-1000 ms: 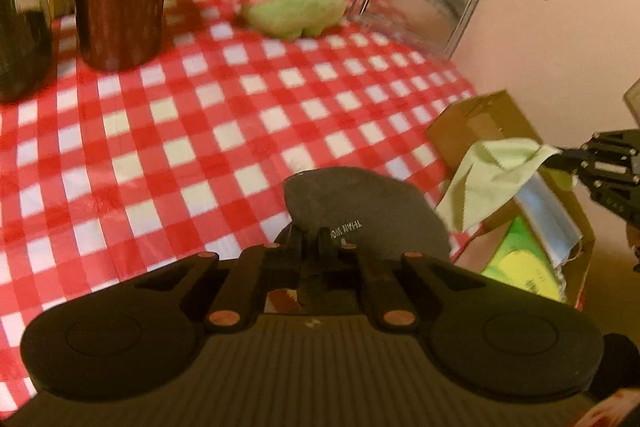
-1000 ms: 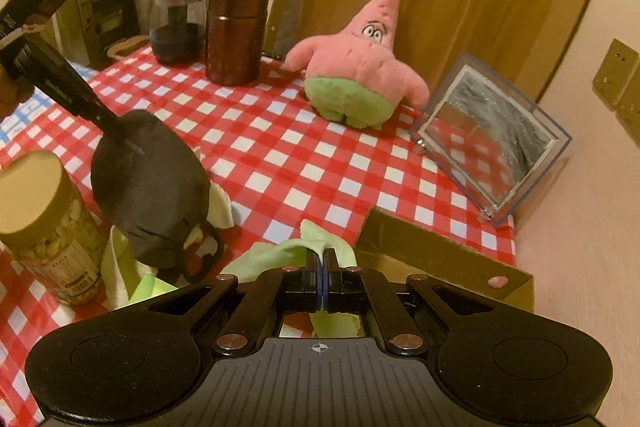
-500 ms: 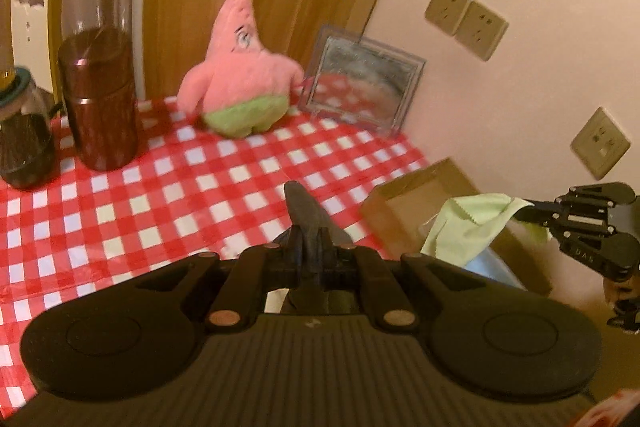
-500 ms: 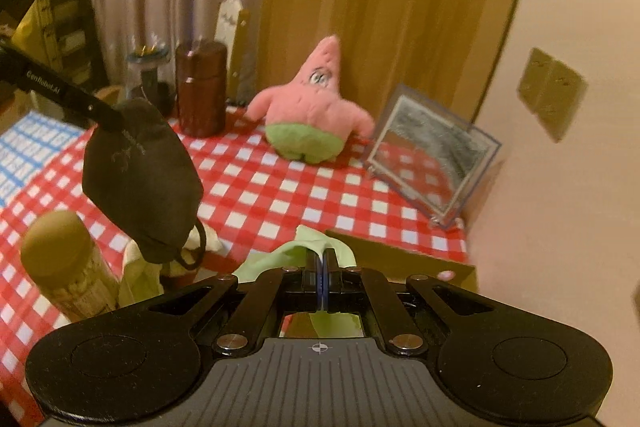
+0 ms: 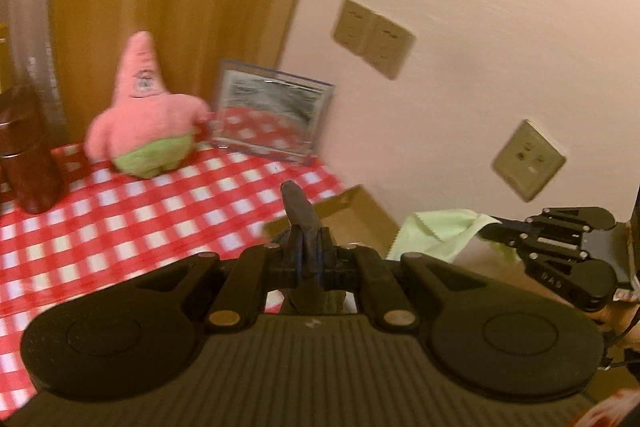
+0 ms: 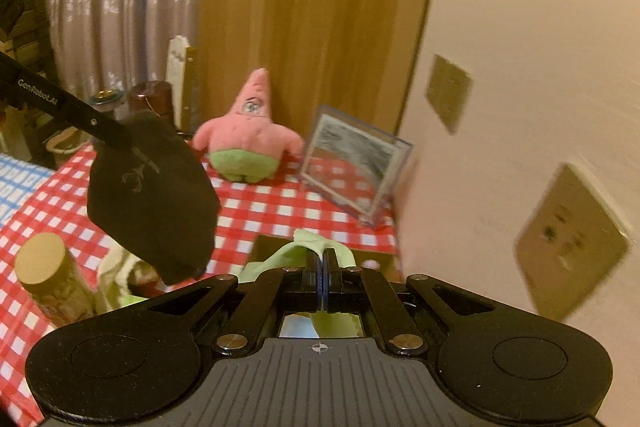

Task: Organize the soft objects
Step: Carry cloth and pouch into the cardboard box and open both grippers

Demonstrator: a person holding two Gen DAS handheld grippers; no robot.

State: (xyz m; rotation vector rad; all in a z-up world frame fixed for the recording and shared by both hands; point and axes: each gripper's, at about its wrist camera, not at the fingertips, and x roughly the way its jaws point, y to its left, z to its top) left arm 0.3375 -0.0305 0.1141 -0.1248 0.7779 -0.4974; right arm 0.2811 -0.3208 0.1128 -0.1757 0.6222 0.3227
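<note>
My left gripper (image 5: pixel 306 239) is shut on a black fabric face mask (image 5: pixel 298 211), seen edge-on. In the right wrist view the mask (image 6: pixel 152 195) hangs from that gripper (image 6: pixel 116 137) above the table's left side. My right gripper (image 6: pixel 321 255) is shut on a light green cloth (image 6: pixel 304 247); in the left wrist view this gripper (image 5: pixel 490 227) holds the cloth (image 5: pixel 440 235) above the open cardboard box (image 5: pixel 352 215). A pink starfish plush (image 5: pixel 146 115) sits at the table's back.
A red-and-white checked tablecloth (image 5: pixel 120 219) covers the table. A clear acrylic frame (image 5: pixel 272 115) leans by the wall. A brown canister (image 5: pixel 28 155) stands at the left. A jar with a tan lid (image 6: pixel 48 275) and a pale cloth (image 6: pixel 120 275) sit near the front.
Both grippers have risen higher above the table, carrying the mask and the green cloth. The mask has turned edge-on to the left camera. The views now show more wall.
</note>
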